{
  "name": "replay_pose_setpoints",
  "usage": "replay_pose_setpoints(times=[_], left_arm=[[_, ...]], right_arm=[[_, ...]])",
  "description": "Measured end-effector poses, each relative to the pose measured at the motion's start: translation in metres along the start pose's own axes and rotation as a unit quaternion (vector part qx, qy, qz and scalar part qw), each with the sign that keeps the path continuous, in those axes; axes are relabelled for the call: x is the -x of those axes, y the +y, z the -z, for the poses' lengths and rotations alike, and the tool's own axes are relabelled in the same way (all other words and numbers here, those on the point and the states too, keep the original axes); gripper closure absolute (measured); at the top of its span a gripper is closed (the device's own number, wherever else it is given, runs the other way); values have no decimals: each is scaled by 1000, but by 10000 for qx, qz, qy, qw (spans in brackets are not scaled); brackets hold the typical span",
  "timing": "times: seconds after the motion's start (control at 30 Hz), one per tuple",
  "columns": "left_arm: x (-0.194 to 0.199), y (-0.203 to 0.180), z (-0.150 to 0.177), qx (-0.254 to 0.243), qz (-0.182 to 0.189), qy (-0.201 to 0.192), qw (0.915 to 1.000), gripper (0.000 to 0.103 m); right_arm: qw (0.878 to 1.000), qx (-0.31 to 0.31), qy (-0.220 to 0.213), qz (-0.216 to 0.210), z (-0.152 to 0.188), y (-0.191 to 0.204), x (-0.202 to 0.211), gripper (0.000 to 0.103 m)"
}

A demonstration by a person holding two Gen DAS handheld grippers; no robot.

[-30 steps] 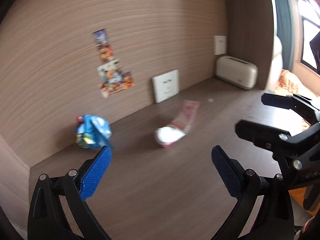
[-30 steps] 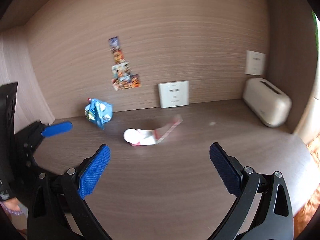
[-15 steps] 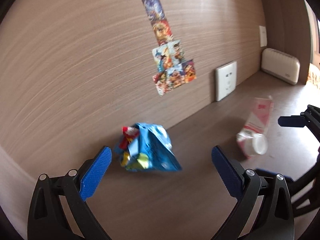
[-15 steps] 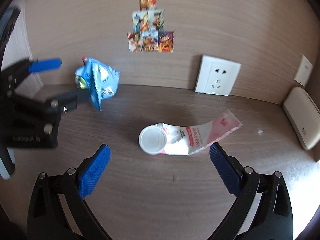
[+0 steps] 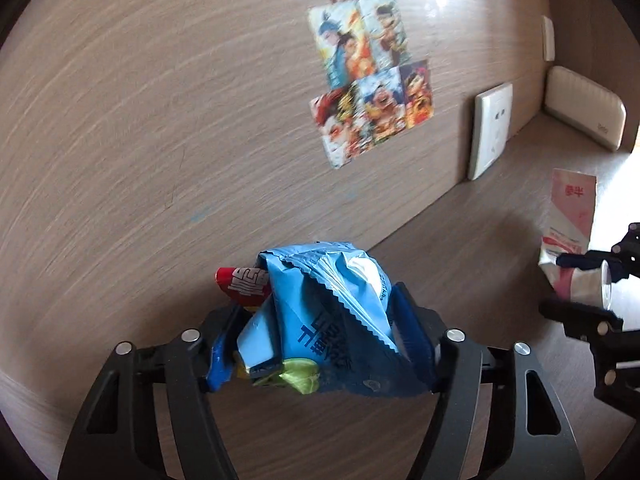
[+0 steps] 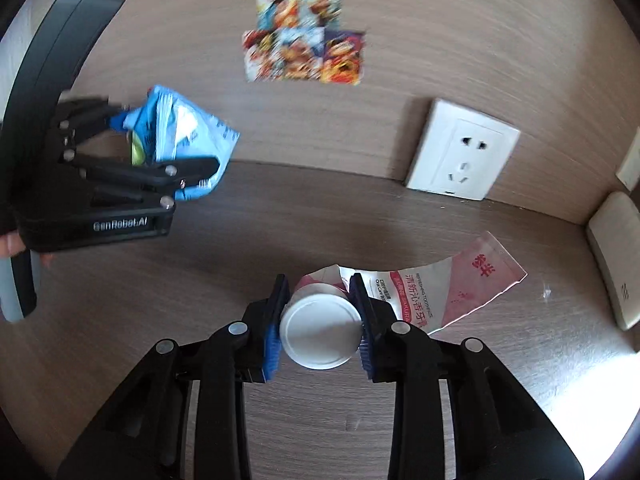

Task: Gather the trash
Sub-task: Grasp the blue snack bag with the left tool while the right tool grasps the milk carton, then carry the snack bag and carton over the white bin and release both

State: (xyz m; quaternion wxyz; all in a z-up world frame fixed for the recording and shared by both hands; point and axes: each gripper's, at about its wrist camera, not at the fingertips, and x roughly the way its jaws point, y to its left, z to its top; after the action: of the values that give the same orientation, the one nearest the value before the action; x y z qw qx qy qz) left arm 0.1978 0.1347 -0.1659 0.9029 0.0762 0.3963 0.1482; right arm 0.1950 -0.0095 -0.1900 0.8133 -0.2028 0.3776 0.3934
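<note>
Both claws on trash at the desk's back wall.

My right gripper is clamped on the toothpaste tube's cap; my left gripper, at ten o'clock, is closing around the blue wrapper. Crinkly film might slip.

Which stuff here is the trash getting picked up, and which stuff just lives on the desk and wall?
Trash for the job:
- blue snack wrapper, between the closing jaws of the left hand-held gripper
- pink toothpaste tube, its white cap pinched by the right hand-held gripper

Just there:
- picture stickers on the wall
- wall socket
- white box on the desk
</note>
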Motion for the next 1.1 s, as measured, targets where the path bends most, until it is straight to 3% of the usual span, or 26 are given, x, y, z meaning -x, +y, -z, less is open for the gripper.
replay_pose_setpoints(times=[0.07,0.1,0.33,0.63,0.83,1.1], left_arm=[[16,-4,0,25,79,-84,9999,36],[25,-6,0,17,-51,-186,9998,36],[101,-45,5,-165,347,-607,9974,36],[159,-140,-2,-595,1349,-899,9850,36],[181,-227,2,-1175,2096,-1004,9655,35],[215,-335,27,-2001,3013,-997,9270,35]], right_arm=[[9999,-100,-106,-8,-1,-5,12,70],[9997,-149,-168,-12,-2,-7,19,70],[9968,-441,-656,133,6,-29,96,70],[9899,-806,-940,686,49,-67,191,70],[9804,-1273,-867,1224,102,-99,246,70],[9576,-2064,-552,1932,190,-133,302,70]])
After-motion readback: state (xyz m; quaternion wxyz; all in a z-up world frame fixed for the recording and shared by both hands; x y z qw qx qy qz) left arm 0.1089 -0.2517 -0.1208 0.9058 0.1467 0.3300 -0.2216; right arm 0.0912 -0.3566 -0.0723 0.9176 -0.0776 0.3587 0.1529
